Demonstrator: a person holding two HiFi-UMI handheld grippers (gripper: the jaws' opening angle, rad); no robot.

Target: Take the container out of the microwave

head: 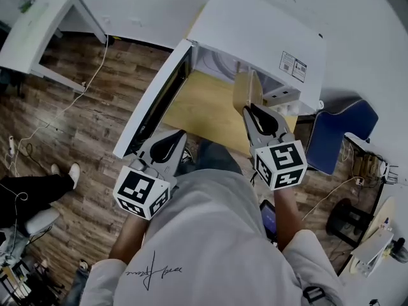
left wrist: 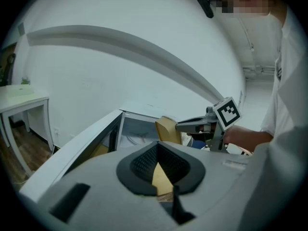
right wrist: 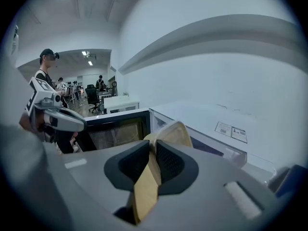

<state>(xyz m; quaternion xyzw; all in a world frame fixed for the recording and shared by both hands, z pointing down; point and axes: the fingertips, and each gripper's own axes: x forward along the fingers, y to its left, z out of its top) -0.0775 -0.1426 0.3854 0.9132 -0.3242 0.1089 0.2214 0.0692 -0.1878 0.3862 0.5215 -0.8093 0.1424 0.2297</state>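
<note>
The white microwave [head: 255, 30] stands with its door [head: 153, 101] swung open to the left. My right gripper [head: 252, 110] is shut on the rim of a tan paper container [head: 245, 91], which it holds on edge in front of the oven's opening. In the right gripper view the container's rim [right wrist: 175, 134] rises between the pads of my right gripper [right wrist: 153, 150]. My left gripper [head: 178, 136] hangs near the door's lower edge, its jaws together and empty. In the left gripper view, past my left gripper [left wrist: 156, 148], the container [left wrist: 168, 129] shows beside the oven.
The microwave sits on a wooden tabletop [head: 204, 107]. A blue chair [head: 338, 132] stands at the right, a white table [head: 38, 24] at the far left. A seated person's legs [head: 32, 190] and cables lie on the floor at the left.
</note>
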